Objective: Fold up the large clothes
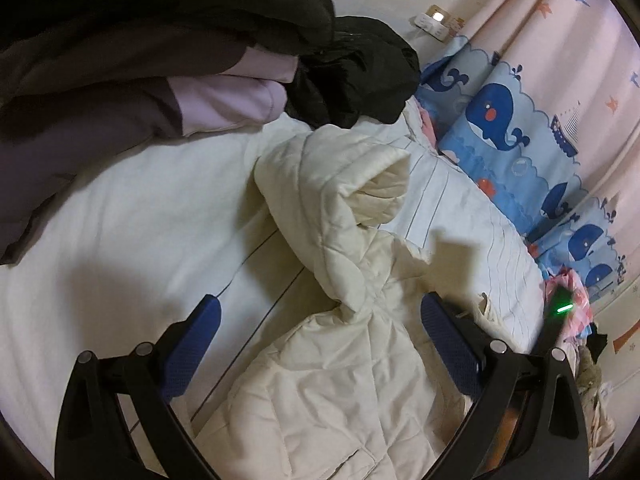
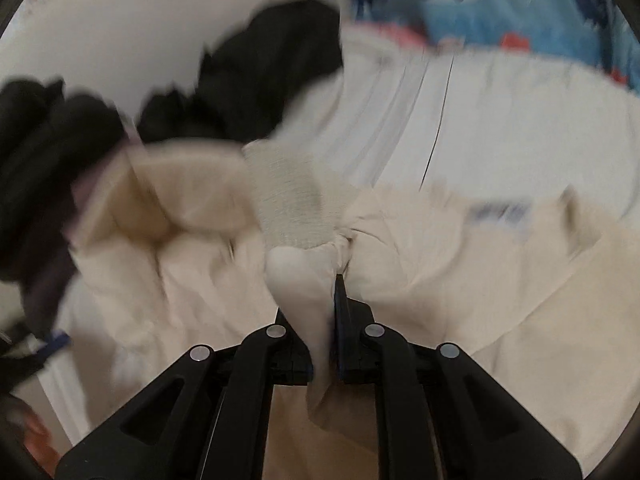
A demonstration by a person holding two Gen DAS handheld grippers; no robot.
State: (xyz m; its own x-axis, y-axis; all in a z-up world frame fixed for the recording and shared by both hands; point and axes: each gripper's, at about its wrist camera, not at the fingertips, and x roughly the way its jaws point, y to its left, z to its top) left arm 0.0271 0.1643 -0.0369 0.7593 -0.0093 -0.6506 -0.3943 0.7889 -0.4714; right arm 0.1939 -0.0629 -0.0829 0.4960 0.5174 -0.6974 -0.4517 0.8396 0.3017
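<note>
Cream quilted puffer jacket (image 1: pixel 340 320) is seen spread w/ creases across the white bed sheet w/ thin dark stripes (image 1: pixel 132 216), approx. centre of the bed. One sleeve (image 1: pixel 340 184) is bent up and away from the body of the jacket, toward the far side.

Left gripper (image 1: pixel 320 344) is held above the jacket; jaws are wide apart, nothing between them, blue textured pads (image 1: pixel 192 352) visible either side of the cream fabric below.

Right gripper (image 2: pixel 316 292) is clamped tight on a bunched fold of the same cream jacket (image 2: pixel 480 264); fabric is pinched between the jaws and pulled into gathers just ahead of the tips. A ribbed grey-white knit cuff (image 2: pixel 288 204) is seen just beyond the pinch. Right view is heavily blurred, so finer detail can't be told.

At the far left of the bed a pile of dark clothes (image 1: pixel 168 12) is stacked, w/ a pale lilac garment (image 1: pixel 236 96) folded under it and a crumpled black garment (image 1: pixel 356 80) beside, touching the sleeve end of the jacket.

Along the bed's right edge a blue whale-print curtain panel (image 1: pixel 504 120) hangs against pink star-print curtain (image 1: pixel 560 40). A white wall socket w/ lit indicator (image 1: pixel 436 20) is seen on the wall behind.
</note>
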